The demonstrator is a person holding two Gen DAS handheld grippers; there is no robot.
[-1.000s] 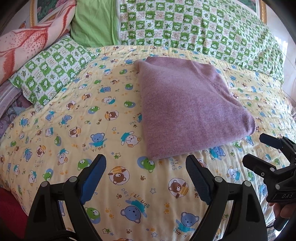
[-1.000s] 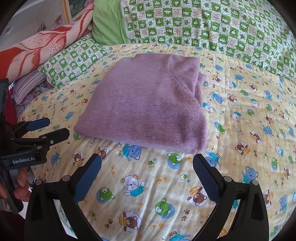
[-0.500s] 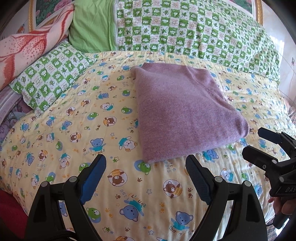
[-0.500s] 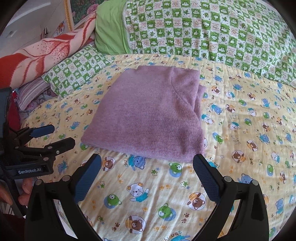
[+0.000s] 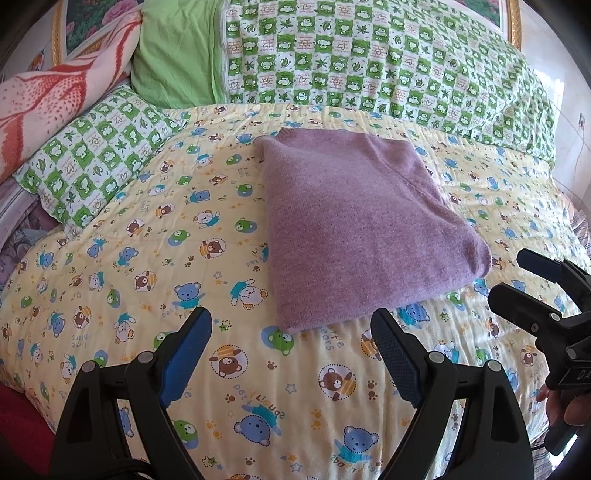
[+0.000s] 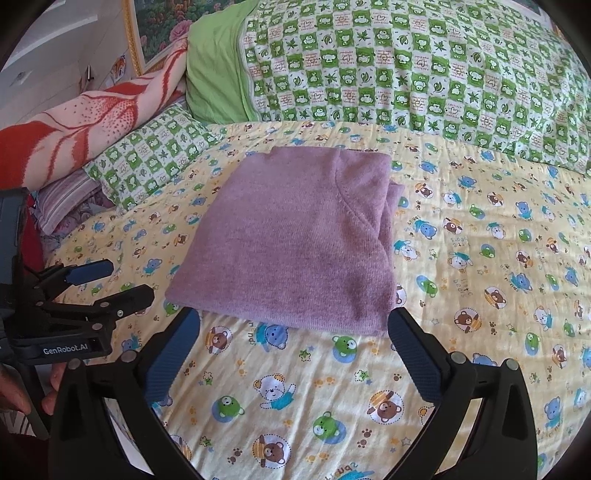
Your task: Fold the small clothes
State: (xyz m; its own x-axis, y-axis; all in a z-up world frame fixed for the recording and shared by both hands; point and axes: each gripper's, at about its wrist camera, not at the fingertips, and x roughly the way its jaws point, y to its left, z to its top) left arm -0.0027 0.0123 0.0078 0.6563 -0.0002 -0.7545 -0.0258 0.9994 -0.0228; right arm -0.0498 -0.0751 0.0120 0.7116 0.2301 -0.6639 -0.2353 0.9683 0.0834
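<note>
Left gripper point(image 5: 291, 332): spread wide, empty, near hem at 12 o'clock. Right gripper point(image 6: 293, 328): likewise agape, holding nothing. Purple sweater point(image 6: 295, 243): folded flat mid-bedsheet point(image 6: 461, 332), loose layers bunched along its 3 o'clock edge. Risk: pinching only the top layer there, peeling the fold open; dragging the sheet too.

Sunlit bed point(image 5: 155, 258); checked pillows point(image 6: 424, 70); perhaps a framed picture point(image 6: 155, 22).

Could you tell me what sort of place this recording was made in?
Most likely a home bedroom: the folded purple sweater lies on a bed's bear-print sheet, with green checked pillows behind.
</note>
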